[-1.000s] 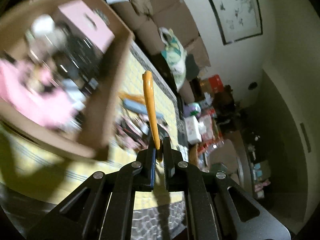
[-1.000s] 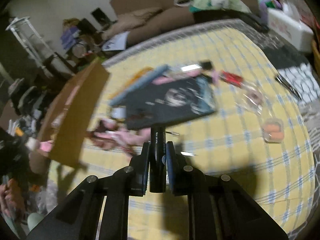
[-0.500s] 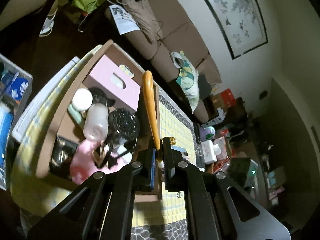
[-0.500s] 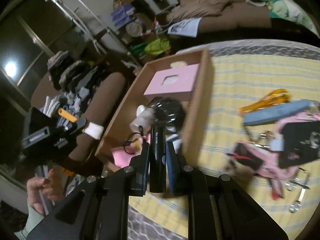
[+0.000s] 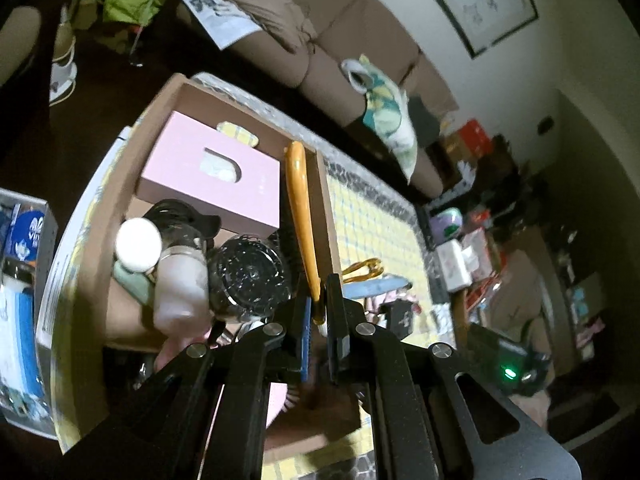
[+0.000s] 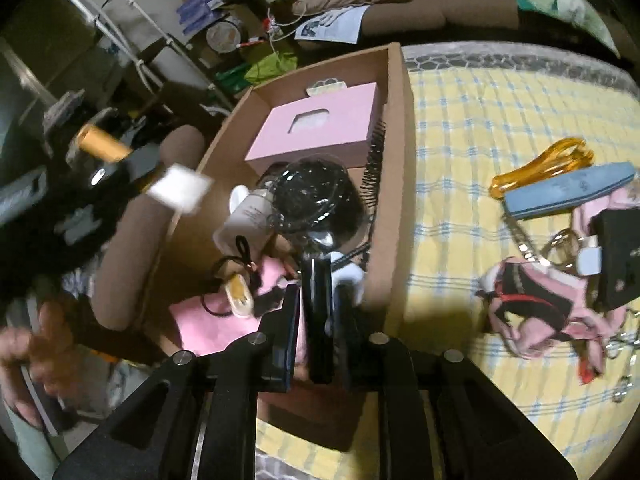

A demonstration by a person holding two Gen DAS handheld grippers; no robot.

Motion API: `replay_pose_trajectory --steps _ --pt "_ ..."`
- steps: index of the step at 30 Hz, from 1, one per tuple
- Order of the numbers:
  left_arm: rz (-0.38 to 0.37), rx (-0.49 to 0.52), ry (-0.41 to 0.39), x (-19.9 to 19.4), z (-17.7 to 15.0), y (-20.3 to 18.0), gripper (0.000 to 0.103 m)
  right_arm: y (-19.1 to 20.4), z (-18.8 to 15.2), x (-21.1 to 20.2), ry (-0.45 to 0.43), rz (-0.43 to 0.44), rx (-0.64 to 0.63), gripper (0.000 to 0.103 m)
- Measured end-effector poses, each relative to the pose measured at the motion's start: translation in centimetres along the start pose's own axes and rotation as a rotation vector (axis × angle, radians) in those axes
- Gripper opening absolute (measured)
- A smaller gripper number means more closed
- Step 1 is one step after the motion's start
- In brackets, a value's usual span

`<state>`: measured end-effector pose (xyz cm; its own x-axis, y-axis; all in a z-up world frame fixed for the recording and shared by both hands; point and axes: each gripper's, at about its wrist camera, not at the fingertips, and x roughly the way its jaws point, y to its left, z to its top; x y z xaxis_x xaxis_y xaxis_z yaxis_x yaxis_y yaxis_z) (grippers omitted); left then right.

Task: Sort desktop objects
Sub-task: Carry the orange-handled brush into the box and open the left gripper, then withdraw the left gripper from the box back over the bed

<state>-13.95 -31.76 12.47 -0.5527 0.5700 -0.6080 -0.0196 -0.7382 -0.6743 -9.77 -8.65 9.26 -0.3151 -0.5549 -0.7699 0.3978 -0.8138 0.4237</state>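
A cardboard box (image 5: 326, 208) (image 6: 396, 160) on the yellow checked cloth holds a pink box (image 5: 208, 176) (image 6: 316, 128), a black sparkly jar (image 5: 250, 276) (image 6: 316, 196), a white bottle (image 5: 180, 284) (image 6: 250, 212) and pink items. My left gripper (image 5: 320, 280) is shut on a thin orange stick (image 5: 300, 208), which points up over the box's right wall. My right gripper (image 6: 318, 292) hangs over the box's near end with an upright black tube (image 6: 317, 312) between its jaws. Those jaws are opening, and the tube still stands between the pads.
On the cloth to the right of the box lie orange scissors (image 6: 548, 164), a blue file (image 6: 568, 192), a black case (image 6: 620, 256) and a pink pouch (image 6: 548, 312). A person's hand (image 6: 36, 344) is at the left. A brown sofa (image 5: 320, 40) stands behind.
Both grippers have swung from above the cloth to above the cardboard box, each still carrying its object. The right jaws look slightly wider around the black tube.
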Motion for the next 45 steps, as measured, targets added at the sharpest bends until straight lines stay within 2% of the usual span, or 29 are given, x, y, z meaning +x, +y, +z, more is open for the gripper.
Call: replay_pose_trajectory --steps 4,5,7,8,13,16,20,23,24,26,29,30,31,35,37,38,45 --pt "0.051 0.047 0.075 3.8 1.3 -1.4 0.006 -0.4 -0.1 -1.3 -0.020 0.010 -0.022 0.018" --pt "0.064 0.058 0.090 4.7 1.6 -1.7 0.006 -0.3 0.0 -1.6 -0.029 0.009 -0.030 0.020" --pt "0.100 0.075 0.120 6.9 2.6 -2.3 0.006 -0.3 0.1 -2.4 -0.048 0.010 -0.056 0.031" --pt "0.114 0.082 0.133 7.8 3.0 -2.5 0.006 -0.4 0.0 -2.8 -0.055 0.017 -0.063 0.031" --pt "0.259 0.175 0.254 13.9 5.1 -3.5 0.006 -0.6 0.3 -4.4 -0.080 0.062 -0.096 0.031" --pt "0.368 0.266 0.316 16.8 5.6 -4.5 0.007 -0.9 0.3 -4.8 -0.083 0.072 -0.124 0.031" --pt "0.453 0.326 0.366 19.1 6.4 -5.3 0.008 -1.7 0.1 -4.6 -0.077 0.100 -0.126 0.031" --pt "0.508 0.381 0.362 20.3 7.1 -6.1 0.009 -2.6 -0.1 -4.2 -0.076 0.123 -0.103 0.031" --pt "0.518 0.389 0.359 20.5 7.2 -6.4 0.013 -2.8 -0.2 -4.1 -0.074 0.127 -0.095 0.031" --pt "0.525 0.385 0.354 20.9 7.5 -6.6 0.028 -3.4 -0.4 -3.8 -0.067 0.132 -0.083 0.031" --pt "0.532 0.369 0.334 20.4 8.1 -6.5 0.039 -3.9 -0.5 -4.2 -0.072 0.126 -0.075 0.031" --pt "0.542 0.359 0.315 19.8 8.2 -6.3 0.048 -4.0 -0.5 -4.4 -0.076 0.124 -0.073 0.031" --pt "0.549 0.347 0.298 19.2 8.4 -6.1 0.051 -4.0 -0.5 -4.6 -0.081 0.122 -0.072 0.031" --pt "0.478 0.258 0.238 15.1 8.2 -5.0 0.053 -4.0 -0.7 -5.4 -0.092 0.121 -0.071 0.033" --pt "0.437 0.229 0.216 12.7 7.3 -4.6 0.066 -3.7 -0.8 -5.7 -0.093 0.115 -0.075 0.034" --pt "0.428 0.222 0.210 11.8 6.8 -4.5 0.067 -3.6 -0.9 -5.9 -0.094 0.115 -0.075 0.035" --pt "0.344 0.233 0.157 4.8 0.6 -5.8 0.085 -3.2 -1.8 -7.2 -0.097 0.068 -0.068 0.059"
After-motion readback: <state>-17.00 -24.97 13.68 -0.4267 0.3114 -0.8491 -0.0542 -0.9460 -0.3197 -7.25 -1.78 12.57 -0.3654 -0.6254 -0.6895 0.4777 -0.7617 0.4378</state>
